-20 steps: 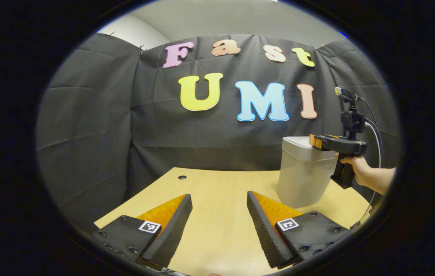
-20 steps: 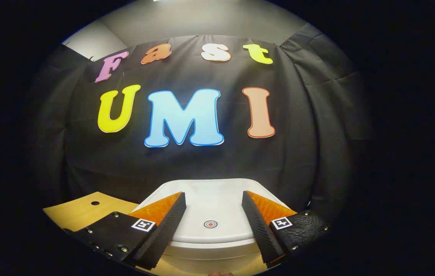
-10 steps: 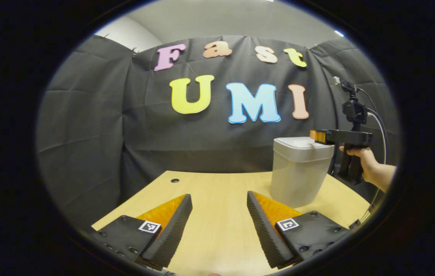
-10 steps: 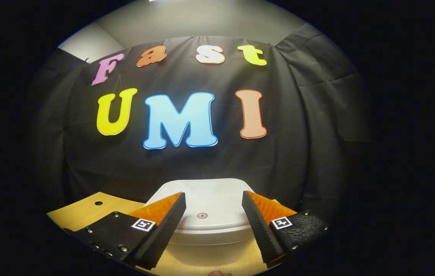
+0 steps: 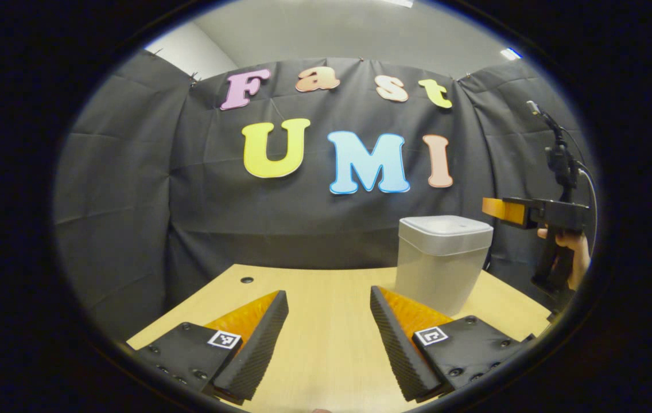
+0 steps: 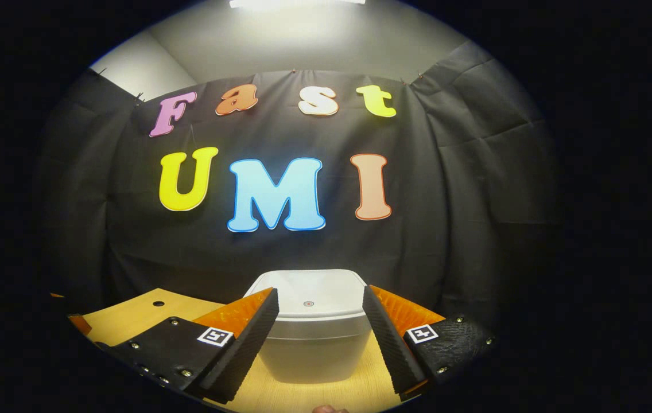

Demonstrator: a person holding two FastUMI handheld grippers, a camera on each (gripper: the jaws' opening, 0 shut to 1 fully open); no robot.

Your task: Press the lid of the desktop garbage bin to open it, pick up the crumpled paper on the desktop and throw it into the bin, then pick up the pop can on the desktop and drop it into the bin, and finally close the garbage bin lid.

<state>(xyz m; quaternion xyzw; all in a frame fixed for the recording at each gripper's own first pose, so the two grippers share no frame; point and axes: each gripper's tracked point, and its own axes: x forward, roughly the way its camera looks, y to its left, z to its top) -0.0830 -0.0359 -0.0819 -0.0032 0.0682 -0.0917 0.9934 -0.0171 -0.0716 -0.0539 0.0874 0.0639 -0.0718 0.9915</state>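
Bin [image 5: 439,264] is standing on the far right part of the wooden bench [image 5: 326,338], its lid [image 5: 445,227] lying flat and closed on top. In the right gripper view the same bin [image 6: 313,332] is sitting straight ahead, framed between the fingers, with a small round mark showing near the middle of its lid [image 6: 307,293].

The left tool [image 5: 329,338] is hovering low over the near part of the bench, its fingers spread wide and gripping nothing, only bare wood lying between them. The right tool [image 6: 320,335] is likewise spread and carrying nothing, sitting on the near side of the bin and apart from it. In the left gripper view that right tool [image 5: 504,209] is showing at the far right edge, level and pointing left, slightly above lid height and off to the right of the bin, clear of it. A hand [image 5: 573,252] is wrapping its dark grip, and a cable seems to be trailing from the gear mounted on top, though the edge of the view is too dim to be sure.

A small round hole [image 5: 247,280] is showing at the far left of the bench
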